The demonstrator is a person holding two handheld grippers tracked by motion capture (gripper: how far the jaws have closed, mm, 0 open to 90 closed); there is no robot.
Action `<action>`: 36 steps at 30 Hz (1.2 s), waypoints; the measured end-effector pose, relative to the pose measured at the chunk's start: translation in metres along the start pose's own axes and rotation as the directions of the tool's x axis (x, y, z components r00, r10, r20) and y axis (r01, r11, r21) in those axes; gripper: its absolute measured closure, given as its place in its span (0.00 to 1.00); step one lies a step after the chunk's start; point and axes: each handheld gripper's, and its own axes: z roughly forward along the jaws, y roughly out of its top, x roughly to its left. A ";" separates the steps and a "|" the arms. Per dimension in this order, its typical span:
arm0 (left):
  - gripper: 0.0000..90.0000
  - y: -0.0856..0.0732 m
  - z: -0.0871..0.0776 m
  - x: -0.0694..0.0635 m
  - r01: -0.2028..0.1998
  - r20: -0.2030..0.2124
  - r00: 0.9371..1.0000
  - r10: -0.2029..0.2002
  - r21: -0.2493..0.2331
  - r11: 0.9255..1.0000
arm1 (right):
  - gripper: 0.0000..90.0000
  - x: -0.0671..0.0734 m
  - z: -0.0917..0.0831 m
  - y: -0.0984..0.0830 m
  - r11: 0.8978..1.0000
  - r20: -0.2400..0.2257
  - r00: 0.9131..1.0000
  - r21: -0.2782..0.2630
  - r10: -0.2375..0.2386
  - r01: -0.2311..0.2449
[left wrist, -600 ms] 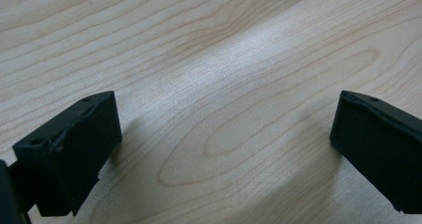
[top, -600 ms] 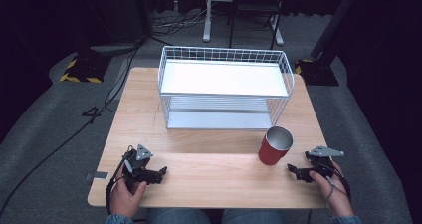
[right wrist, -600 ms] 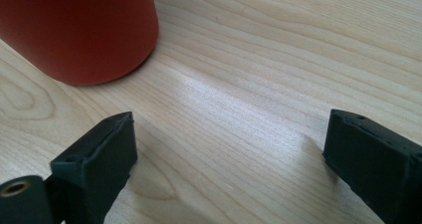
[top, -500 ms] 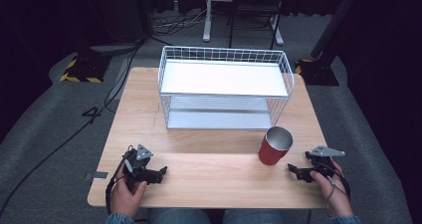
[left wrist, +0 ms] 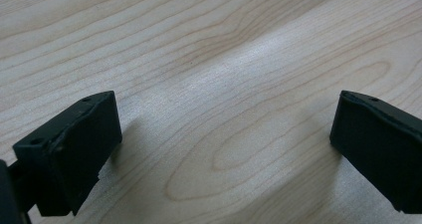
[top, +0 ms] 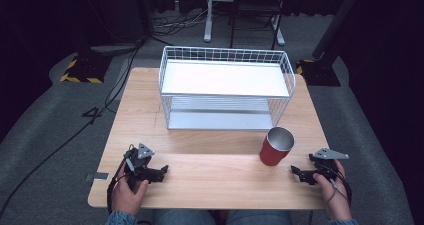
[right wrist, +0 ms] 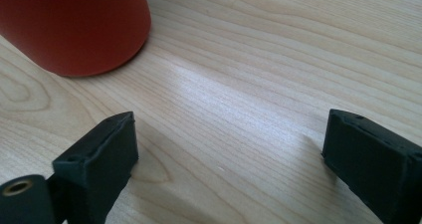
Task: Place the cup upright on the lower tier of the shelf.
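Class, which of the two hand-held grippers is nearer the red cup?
The right hand-held gripper: the red cup stands just beyond its open jaws, while the left hand-held gripper sits far across the table.

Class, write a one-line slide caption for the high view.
Two open grippers, left gripper and right gripper, rest on a wooden table near a red cup and a wire basket.
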 end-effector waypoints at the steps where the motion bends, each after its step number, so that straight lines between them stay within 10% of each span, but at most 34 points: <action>1: 0.00 0.000 0.000 0.000 0.000 0.000 1.000 0.000 0.000 1.000 | 0.11 0.000 0.000 0.000 1.000 0.003 1.000 -0.002 0.004 -0.004; 14: 0.00 0.000 0.000 0.000 0.000 -0.001 1.000 0.000 0.000 1.000 | 0.18 -0.001 -0.012 -0.006 0.993 -0.014 0.997 -0.085 0.076 -0.077; 24: 0.00 0.000 0.000 0.000 -0.001 -0.001 1.000 0.001 0.002 1.000 | 0.18 0.009 -0.031 -0.011 0.956 -0.087 0.987 -0.252 0.136 -0.153; 36: 0.00 0.000 0.000 0.000 0.001 -0.001 1.000 -0.001 0.000 1.000 | 0.18 0.029 -0.033 -0.007 0.946 -0.115 0.992 -0.312 0.058 -0.091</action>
